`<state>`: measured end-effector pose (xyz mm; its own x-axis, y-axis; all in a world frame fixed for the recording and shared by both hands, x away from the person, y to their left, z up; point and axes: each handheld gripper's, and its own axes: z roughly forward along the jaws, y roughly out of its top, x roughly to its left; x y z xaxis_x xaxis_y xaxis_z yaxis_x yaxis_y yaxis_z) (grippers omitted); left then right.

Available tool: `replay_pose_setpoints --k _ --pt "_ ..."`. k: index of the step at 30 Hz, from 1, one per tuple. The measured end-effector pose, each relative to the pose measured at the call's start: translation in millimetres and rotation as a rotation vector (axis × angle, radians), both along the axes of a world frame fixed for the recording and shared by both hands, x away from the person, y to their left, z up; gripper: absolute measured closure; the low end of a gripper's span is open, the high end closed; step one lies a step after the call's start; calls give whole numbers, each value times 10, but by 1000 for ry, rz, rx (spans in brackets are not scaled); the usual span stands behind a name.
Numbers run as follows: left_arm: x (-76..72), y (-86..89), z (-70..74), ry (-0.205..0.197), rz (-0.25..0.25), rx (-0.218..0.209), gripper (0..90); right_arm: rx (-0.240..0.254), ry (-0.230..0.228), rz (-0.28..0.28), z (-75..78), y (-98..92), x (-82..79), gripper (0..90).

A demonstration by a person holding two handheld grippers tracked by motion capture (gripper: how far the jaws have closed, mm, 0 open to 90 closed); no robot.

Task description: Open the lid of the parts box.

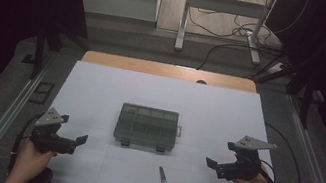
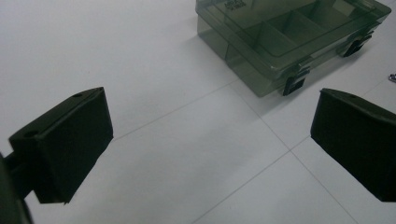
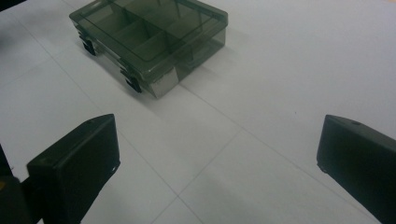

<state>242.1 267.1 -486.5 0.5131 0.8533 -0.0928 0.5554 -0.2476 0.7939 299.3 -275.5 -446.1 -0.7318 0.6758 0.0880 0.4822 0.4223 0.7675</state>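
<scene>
Compartment box [image 1: 147,127], smoky translucent plastic with its lid down and two dark latches on the near edge, sits at the middle of the white table [image 1: 100,90] in the high view; I read the work as barely begun, since nothing is held and both latches look fastened. A small metal bolt [image 1: 163,175] lies on the table just in front of the box, between my two hands and well apart from either. My left gripper [image 1: 75,140] rests near the table's front left corner and my right gripper [image 1: 213,164] near the front right, both pointed inward. In the left gripper view, the jaws stand wide apart with bare table between them, and the compartment box [image 2: 285,37] lies ahead at upper right, its dividers visible through the lid. In the right gripper view, the jaws are likewise spread and empty, with the compartment box [image 3: 154,39] ahead at upper left; the compartments seem empty, though the tinted lid makes that hard to confirm. Left to do, as I judge it: reaching in, releasing the latches and handling the bolt.
</scene>
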Motion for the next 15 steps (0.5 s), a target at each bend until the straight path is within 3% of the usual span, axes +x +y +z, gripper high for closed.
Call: replay_pose_setpoints --k 7,11,15 --pt "101 -64 -2 -2 -14 -5 0 -3 -17 24 -13 83 72 0" --pt "178 -105 0 -5 -29 -35 0 3 -5 41 -35 115 120 0" --pt "252 -163 -5 -3 -43 -25 0 15 3 54 -50 161 156 0"
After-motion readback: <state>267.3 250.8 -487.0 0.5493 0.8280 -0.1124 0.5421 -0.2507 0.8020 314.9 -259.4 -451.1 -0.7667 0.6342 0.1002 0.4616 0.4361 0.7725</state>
